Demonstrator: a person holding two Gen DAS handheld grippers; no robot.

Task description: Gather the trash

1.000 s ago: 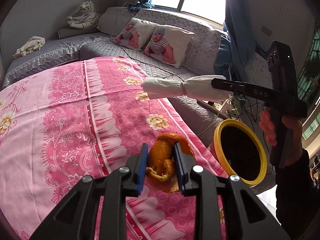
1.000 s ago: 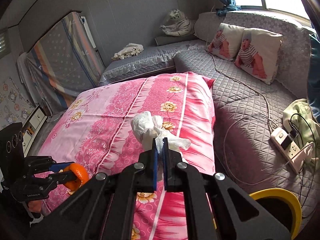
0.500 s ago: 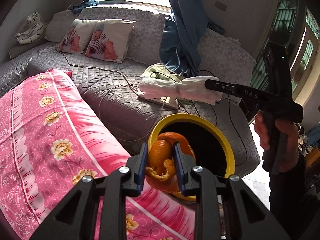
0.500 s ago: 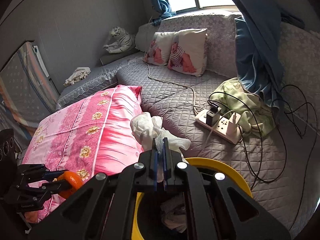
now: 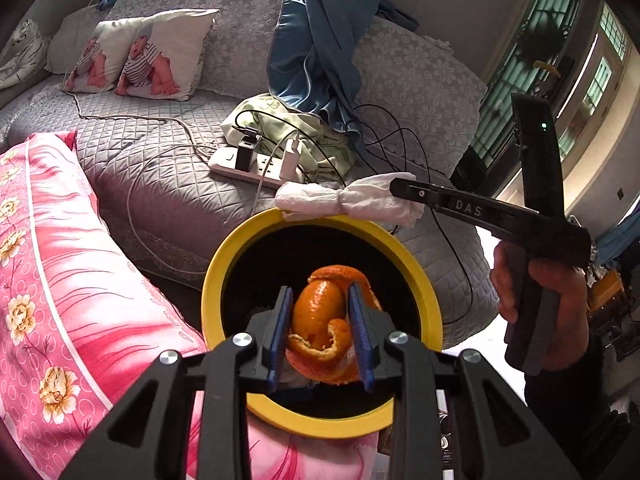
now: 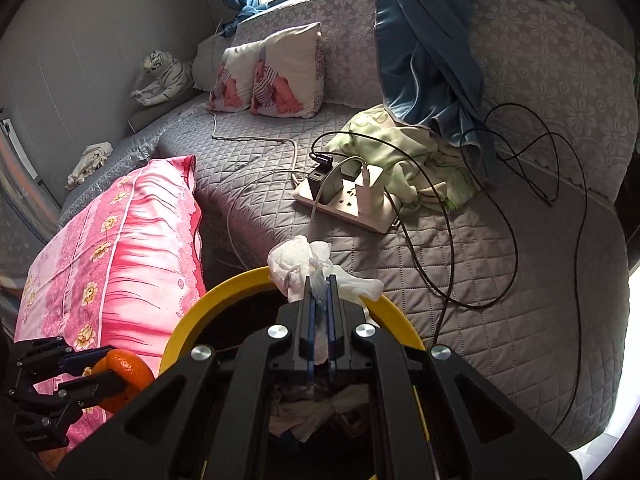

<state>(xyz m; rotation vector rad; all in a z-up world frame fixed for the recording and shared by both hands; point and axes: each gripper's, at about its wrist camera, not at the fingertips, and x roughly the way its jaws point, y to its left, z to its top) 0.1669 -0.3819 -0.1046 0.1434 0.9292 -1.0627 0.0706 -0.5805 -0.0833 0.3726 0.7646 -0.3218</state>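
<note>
the left tongs (image 5: 320,330), clamped on the orange peel (image 5: 326,328), have moved from the pink bedspread (image 5: 52,280) to over the yellow bin (image 5: 224,264). the right tongs (image 6: 319,314) still pinch the white tissue wad (image 6: 296,264), now above the bin's far rim.

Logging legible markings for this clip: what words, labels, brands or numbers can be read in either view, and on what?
"DAS": white letters on the side of the right gripper, seen in the left wrist view.
Faint print on the left gripper body, low in the right wrist view: too small and blurred to read.
Nothing else legible.
</note>
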